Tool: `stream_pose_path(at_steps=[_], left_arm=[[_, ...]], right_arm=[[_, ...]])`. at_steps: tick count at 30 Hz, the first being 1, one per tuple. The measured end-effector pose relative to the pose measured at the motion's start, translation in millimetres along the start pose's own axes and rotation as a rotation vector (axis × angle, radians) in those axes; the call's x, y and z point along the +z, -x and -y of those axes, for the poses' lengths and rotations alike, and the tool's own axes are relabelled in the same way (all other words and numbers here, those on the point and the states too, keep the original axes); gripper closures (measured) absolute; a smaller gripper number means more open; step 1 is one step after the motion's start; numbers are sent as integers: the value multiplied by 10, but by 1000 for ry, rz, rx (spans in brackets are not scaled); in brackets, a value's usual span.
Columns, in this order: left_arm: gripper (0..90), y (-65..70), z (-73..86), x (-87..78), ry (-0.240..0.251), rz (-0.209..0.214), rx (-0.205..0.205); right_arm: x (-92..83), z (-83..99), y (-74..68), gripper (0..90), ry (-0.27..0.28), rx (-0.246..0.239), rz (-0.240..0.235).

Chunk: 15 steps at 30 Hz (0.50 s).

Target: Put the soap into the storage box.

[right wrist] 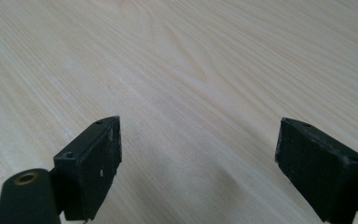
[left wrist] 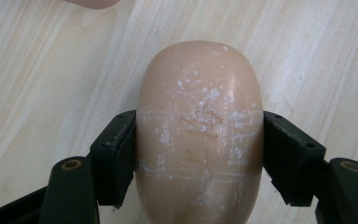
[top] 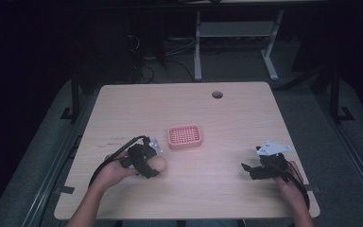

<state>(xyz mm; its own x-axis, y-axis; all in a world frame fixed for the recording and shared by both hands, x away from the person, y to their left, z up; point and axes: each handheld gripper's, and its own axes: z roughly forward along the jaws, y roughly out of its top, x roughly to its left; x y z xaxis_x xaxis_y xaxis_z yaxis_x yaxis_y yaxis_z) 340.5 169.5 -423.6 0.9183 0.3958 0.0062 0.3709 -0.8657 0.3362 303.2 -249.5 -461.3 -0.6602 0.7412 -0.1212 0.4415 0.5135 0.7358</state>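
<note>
A beige oval soap bar, flecked with white scuffs, lies on the wooden table. My left gripper is shut on it, one black pad against each long side. From above, the same soap bar peeks out past my left gripper at the table's front left. A pink slotted soap dish sits just beyond it, near the table's middle. My right gripper rests at the front right, open, with bare wood between its fingers.
The light wooden table has a round cable hole near its far edge. Dark floor, cables and a white desk frame lie beyond. A pink edge shows at the top of the left gripper view.
</note>
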Motion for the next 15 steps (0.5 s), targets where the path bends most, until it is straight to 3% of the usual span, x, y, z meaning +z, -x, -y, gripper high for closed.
stream_pose_path(at_steps=[15], left_arm=[[323,-121,-130,16,-12,11,2]], right_arm=[[-9,0,2,139,5,9,-4]])
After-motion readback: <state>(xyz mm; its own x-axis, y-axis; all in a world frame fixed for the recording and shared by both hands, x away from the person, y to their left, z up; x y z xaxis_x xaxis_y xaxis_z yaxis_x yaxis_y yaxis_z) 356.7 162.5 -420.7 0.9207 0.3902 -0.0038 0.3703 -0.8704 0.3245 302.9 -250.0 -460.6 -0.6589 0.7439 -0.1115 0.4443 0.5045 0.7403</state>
